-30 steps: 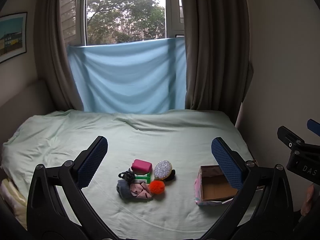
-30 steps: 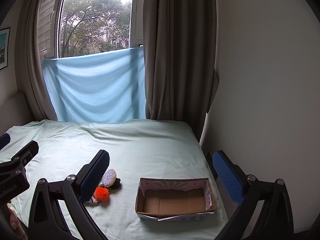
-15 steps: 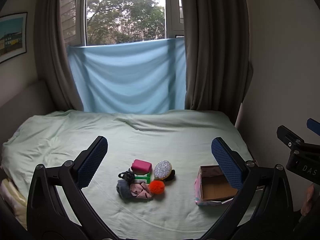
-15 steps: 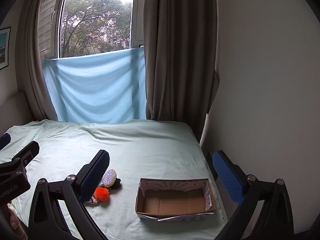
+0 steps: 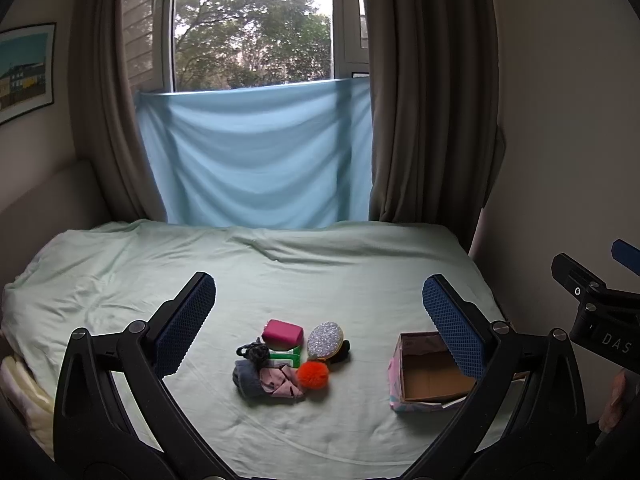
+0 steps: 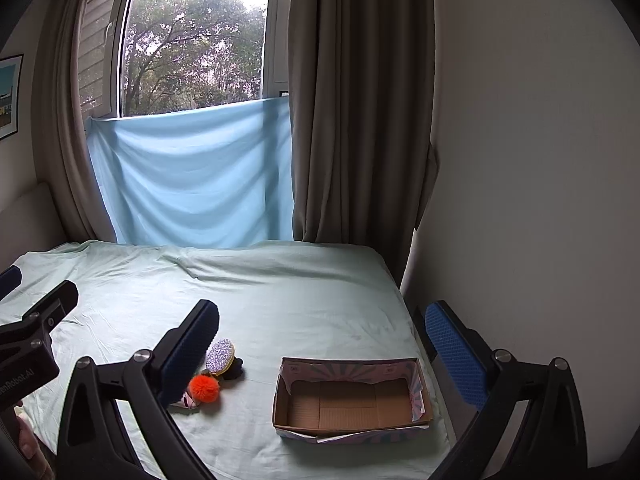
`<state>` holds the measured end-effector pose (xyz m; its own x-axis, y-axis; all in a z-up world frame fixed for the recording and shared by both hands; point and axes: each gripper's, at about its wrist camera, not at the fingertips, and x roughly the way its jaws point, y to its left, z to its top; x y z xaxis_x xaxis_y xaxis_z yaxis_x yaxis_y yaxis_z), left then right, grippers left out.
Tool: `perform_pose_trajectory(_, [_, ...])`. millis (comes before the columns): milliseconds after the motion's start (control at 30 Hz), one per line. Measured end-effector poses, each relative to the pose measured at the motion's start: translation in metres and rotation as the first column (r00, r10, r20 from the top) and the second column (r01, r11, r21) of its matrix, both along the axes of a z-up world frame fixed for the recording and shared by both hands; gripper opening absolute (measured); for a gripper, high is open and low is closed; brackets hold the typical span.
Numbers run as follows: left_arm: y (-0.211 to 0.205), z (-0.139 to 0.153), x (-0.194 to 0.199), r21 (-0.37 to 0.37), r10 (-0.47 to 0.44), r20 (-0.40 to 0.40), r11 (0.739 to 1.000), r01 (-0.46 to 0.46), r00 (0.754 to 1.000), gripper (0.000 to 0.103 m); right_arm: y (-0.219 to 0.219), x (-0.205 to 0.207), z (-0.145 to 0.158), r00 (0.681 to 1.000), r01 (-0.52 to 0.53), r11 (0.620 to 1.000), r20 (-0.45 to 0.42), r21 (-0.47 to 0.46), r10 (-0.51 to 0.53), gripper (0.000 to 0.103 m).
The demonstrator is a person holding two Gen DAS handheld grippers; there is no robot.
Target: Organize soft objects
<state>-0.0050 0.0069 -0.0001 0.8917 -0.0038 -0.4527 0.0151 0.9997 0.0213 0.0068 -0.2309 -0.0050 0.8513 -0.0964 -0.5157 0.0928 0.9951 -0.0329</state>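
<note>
A small pile of soft things lies on the pale green bed: a pink pouch (image 5: 281, 330), a glittery silver oval pad (image 5: 325, 340), an orange pompom (image 5: 313, 374), grey and pink cloth (image 5: 266, 380), a dark scrunchie (image 5: 253, 352) and a green-and-white packet (image 5: 285, 357). To its right stands an open cardboard box (image 5: 430, 376), empty inside (image 6: 352, 400). My left gripper (image 5: 319, 322) hovers open above and short of the pile. My right gripper (image 6: 322, 350) hangs open above the box, holding nothing. The pompom (image 6: 204, 387) and glittery pad (image 6: 220, 357) show beside its left finger.
The bed (image 5: 280, 272) runs back to a blue cloth (image 5: 256, 156) hung under the window, with brown curtains either side. A bare wall (image 6: 520, 200) closes the right side, right by the box. A framed picture (image 5: 24, 72) hangs on the left wall.
</note>
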Motion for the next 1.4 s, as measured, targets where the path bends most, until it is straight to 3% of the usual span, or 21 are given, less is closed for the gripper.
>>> perform_pose_trajectory(433, [0.022, -0.004, -0.002, -0.004, 0.029, -0.019, 1.000, -0.030, 0.999, 0.103, 0.014, 0.000, 0.000, 0.999, -0.043, 0.999, 0.012, 0.003, 0.043, 0.103])
perform_pose_trajectory(700, [0.089, -0.039, 0.006, -0.046, 0.059, -0.138, 0.997, -0.066, 0.989, 0.103, 0.056, 0.010, -0.018, 0.995, -0.101, 0.994, 0.003, 0.029, 0.101, 0.103])
perform_pose_trajectory(933, [0.151, -0.068, 0.030, -0.059, 0.023, -0.226, 0.998, -0.038, 0.974, 0.103, 0.105, 0.032, -0.057, 0.990, -0.091, 0.987, -0.094, 0.132, 0.104, 0.103])
perform_pose_trajectory(1133, [0.192, -0.104, 0.074, -0.066, -0.054, -0.302, 0.997, 0.036, 0.952, 0.103, 0.140, 0.056, -0.097, 0.983, -0.040, 0.985, -0.168, 0.169, 0.069, 0.103])
perform_pose_trajectory(1400, [0.211, -0.194, 0.147, -0.040, -0.200, -0.361, 0.979, 0.200, 0.911, 0.103, 0.176, 0.101, -0.186, 0.962, 0.080, 0.970, -0.273, 0.228, -0.015, 0.103])
